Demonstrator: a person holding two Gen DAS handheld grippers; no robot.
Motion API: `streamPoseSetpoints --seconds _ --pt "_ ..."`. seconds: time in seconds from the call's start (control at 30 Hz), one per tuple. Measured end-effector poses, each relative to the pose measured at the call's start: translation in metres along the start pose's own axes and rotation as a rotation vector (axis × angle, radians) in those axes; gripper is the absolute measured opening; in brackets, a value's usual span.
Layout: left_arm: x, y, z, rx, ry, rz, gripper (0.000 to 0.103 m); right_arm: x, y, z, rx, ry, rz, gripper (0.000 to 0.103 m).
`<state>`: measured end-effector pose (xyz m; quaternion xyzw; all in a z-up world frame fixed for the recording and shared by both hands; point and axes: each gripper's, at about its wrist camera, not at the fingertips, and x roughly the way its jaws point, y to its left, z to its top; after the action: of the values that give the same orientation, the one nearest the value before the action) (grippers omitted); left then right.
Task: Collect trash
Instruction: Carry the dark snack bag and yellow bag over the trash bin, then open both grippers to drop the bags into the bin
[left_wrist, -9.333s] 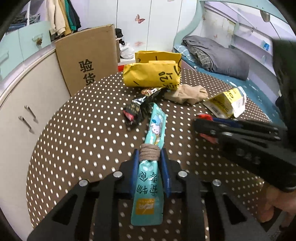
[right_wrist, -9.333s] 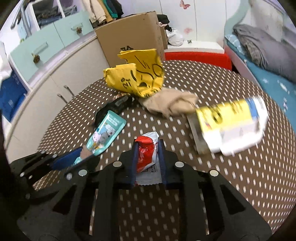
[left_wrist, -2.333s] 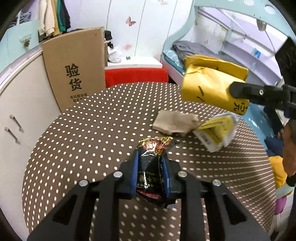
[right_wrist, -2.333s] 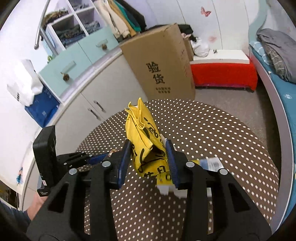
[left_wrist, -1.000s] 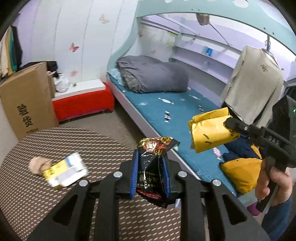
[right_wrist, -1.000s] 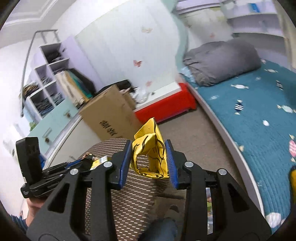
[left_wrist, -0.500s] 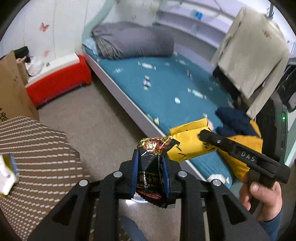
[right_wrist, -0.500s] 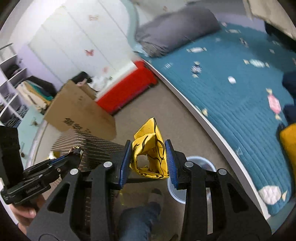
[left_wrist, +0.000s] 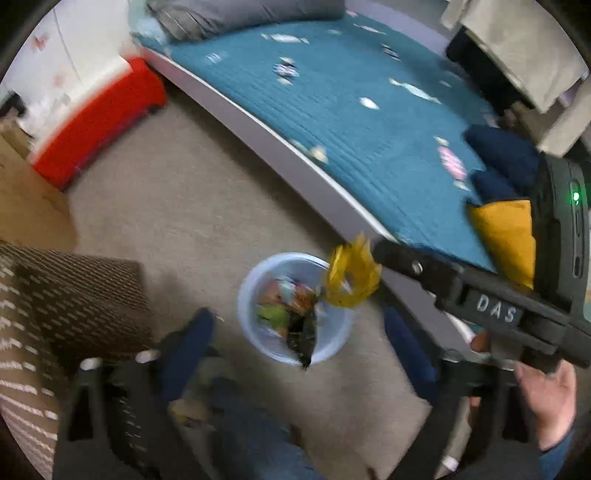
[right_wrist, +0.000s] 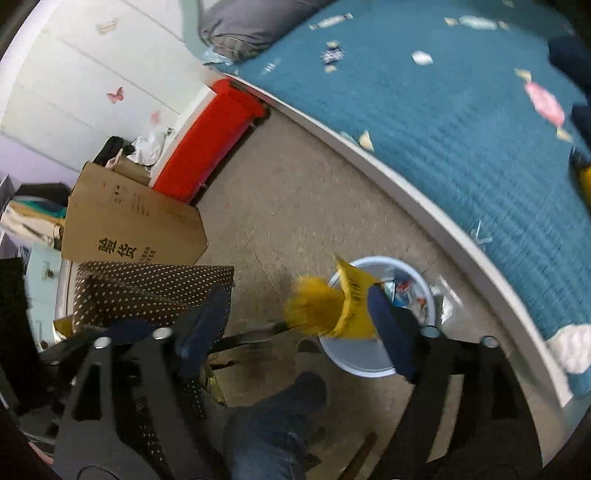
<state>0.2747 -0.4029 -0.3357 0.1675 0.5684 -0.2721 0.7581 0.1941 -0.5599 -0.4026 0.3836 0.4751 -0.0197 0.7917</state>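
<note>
A light blue bin (left_wrist: 255, 325) stands on the floor by the bed, with several wrappers inside. The black snack wrapper (left_wrist: 302, 332) drops into it below my open left gripper (left_wrist: 295, 332), whose blue fingers (left_wrist: 184, 350) are spread wide. My right gripper (right_wrist: 301, 325) is open too, above the bin (right_wrist: 369, 360). The crumpled yellow bag (right_wrist: 328, 310) is blurred beside its right finger (right_wrist: 391, 328) and appears to be falling free. In the left wrist view the yellow bag (left_wrist: 351, 275) hangs over the bin rim at the tip of the right gripper.
The bed with a teal cover (left_wrist: 369, 110) runs along the right, close to the bin. The dotted brown table (right_wrist: 147, 291) is at the left, with a cardboard box (right_wrist: 125, 229) and a red bench (right_wrist: 210, 140) behind. My leg in jeans (right_wrist: 273, 424) is below.
Both grippers swung down over the bin and opened. The black wrapper left the left gripper and falls into the bin. The yellow bag slipped from the right gripper's grip.
</note>
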Motion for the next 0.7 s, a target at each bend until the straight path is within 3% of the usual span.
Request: streamPoseSetpoints --seconds 0.2,0.4,0.7 --pt "-0.009 0.006 0.004 -0.004 -0.025 0.05 0.093 -0.002 -0.009 -0.004 0.042 -0.014 -0.004 0.097" --pt "-0.036 0.006 0.003 -0.01 -0.113 0.045 0.093 -0.023 -0.001 -0.005 0.026 -0.07 -0.057 0.097" --pt "-0.088 0.001 -0.01 0.004 -0.234 0.038 0.093 -0.064 0.032 -0.008 -0.032 -0.154 -0.06 0.097"
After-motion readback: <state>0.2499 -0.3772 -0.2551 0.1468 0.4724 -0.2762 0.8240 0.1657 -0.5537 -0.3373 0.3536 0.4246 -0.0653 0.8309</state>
